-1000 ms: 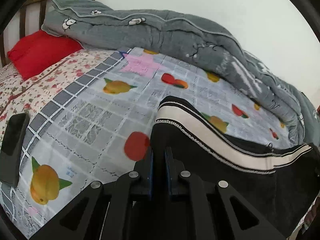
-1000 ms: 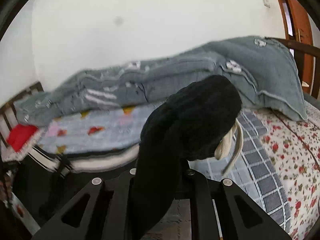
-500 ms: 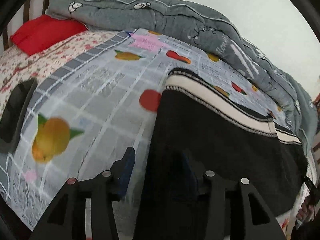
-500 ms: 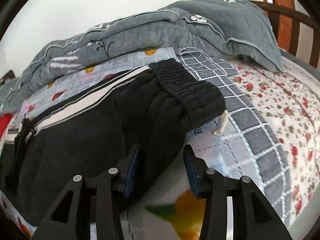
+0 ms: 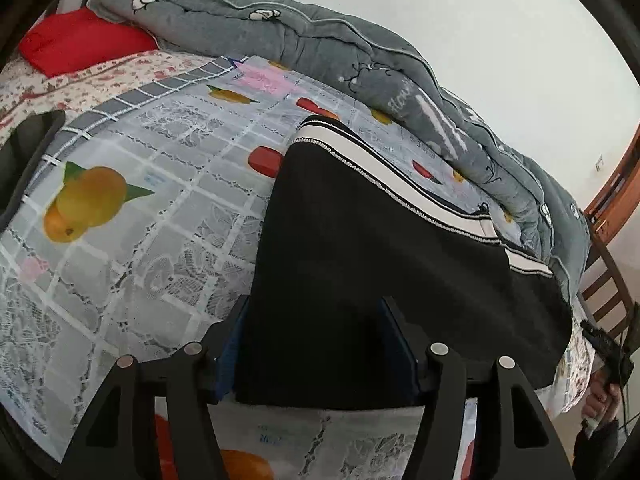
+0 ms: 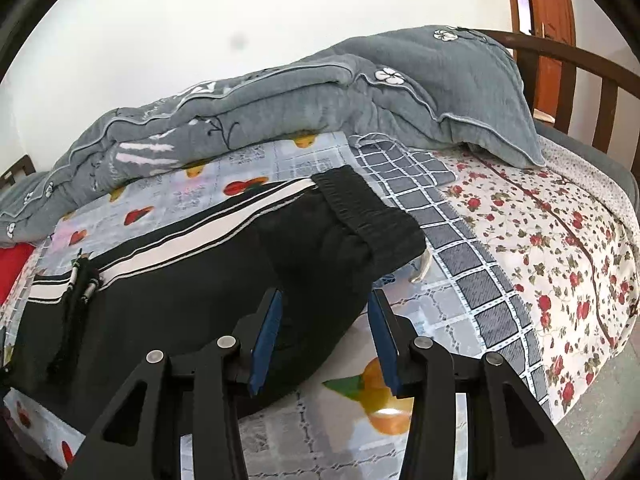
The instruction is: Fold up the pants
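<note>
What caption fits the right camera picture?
Open right claw straddles the waistband end of black pants lying on the fruit-print sheet.

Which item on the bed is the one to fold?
Find the fruit-print sheet in front of the rolled grey quilt. The black pants lie flat on it. Their white side stripe and ribbed waistband set them apart.

One pair of black pants (image 6: pixel 168 280), one grey quilt (image 6: pixel 320 92), one red pillow (image 5: pixel 80 42), and one fruit-print sheet (image 5: pixel 132 208) on one bed (image 6: pixel 552 220).
</note>
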`<state>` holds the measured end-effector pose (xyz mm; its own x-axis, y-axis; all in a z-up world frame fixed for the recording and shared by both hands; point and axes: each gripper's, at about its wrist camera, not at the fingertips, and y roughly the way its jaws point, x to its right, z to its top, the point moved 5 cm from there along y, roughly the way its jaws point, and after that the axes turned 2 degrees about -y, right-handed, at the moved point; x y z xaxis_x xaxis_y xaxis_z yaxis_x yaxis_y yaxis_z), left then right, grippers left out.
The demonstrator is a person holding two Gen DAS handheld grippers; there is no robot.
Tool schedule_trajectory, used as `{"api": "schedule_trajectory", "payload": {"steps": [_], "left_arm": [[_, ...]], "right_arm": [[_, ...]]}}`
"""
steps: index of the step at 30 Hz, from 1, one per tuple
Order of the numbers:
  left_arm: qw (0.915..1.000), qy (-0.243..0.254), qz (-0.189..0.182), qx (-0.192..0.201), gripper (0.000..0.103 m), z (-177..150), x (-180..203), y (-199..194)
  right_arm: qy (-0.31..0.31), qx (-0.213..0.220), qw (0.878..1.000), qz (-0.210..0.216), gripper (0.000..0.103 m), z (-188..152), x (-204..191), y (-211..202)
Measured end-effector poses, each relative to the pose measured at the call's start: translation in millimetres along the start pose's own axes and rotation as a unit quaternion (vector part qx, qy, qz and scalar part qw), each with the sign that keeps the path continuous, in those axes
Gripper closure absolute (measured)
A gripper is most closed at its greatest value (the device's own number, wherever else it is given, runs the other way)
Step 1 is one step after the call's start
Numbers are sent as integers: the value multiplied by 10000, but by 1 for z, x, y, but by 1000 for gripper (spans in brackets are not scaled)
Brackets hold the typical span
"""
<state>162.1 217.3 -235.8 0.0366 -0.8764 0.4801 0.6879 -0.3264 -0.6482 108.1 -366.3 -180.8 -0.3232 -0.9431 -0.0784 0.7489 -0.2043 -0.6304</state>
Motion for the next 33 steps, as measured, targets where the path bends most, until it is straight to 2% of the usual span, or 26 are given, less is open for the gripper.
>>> {"api": "schedule_trajectory", "payload": {"steps": [3,8,22,33], "left_arm": [[9999,-164,-45,-5,42,7,0,6],[9998,-158,81,-30,42,15,2,15],[9998,-47,162,-41,42,4,2,5],[9997,-204,91,45,41,1,0,3]], "right_arm": [[-111,-25,9999,-4,59,-5,-6,-3],[-146,-96,9998,63,59,-12,-12,-5],[-299,-371,9984,295,58,-38,-38,-1],[-362,-431,9982,212,58,-43,-38,-9]]}}
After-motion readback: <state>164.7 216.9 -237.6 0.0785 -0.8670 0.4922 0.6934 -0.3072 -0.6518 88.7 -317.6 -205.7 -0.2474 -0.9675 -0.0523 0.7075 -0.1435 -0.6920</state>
